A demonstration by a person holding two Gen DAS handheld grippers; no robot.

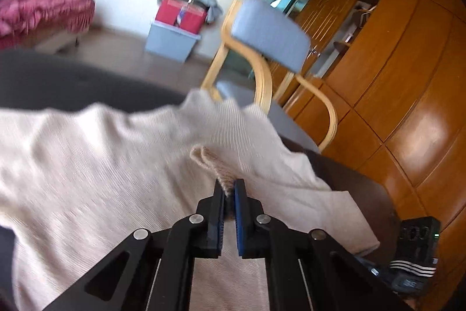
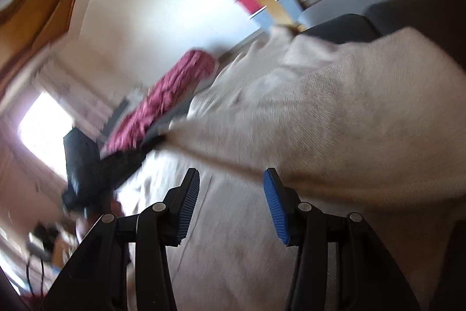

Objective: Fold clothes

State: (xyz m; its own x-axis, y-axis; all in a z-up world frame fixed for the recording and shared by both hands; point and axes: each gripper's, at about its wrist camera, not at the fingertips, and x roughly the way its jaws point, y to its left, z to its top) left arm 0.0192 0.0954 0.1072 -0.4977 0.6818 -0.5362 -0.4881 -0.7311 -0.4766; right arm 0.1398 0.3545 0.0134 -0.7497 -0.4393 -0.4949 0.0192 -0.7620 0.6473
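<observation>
Room: wooden wardrobe (image 1: 407,72) right of the left tongs, grey-cushioned chair (image 1: 271,34) ahead.
Sweater (image 1: 102,159): cream knit, spread under and ahead of both tongs.
Left tongs (image 1: 229,188): clenched on a small knit fold.
Right tongs (image 2: 231,179): released, above the sweater (image 2: 335,121).

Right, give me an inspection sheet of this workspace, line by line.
Surface: dark table, mostly covered by cloth.
Job's things: cream knit garment spread out, one fold pinched up.
Clutter: black device with striped strap at table edge.
Grippers: left gripper shut on a garment fold; right gripper open above the garment, pads clear.
Cables: dark cords at far left of right wrist view, blurred.
Surroundings: grey-cushioned wooden chair, wooden wardrobe, red box on grey bin.
</observation>
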